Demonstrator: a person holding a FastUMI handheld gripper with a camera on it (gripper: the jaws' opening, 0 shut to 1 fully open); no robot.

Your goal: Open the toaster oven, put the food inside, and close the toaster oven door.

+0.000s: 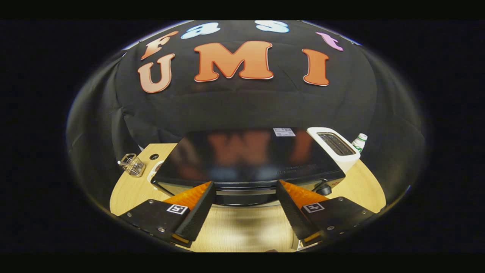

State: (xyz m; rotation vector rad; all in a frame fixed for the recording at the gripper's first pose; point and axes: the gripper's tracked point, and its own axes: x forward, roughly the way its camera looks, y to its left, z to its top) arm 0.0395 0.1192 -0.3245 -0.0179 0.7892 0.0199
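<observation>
Jaws standing released, flanking glossy black toaster oven (246,159) on pale wooden tabletop (242,227); door handle (246,185) needing level, centred approach.

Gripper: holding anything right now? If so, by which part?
Nothing held. The gripper is open, fingers spread wide just above the toaster oven front edge, touching nothing visible.
</observation>
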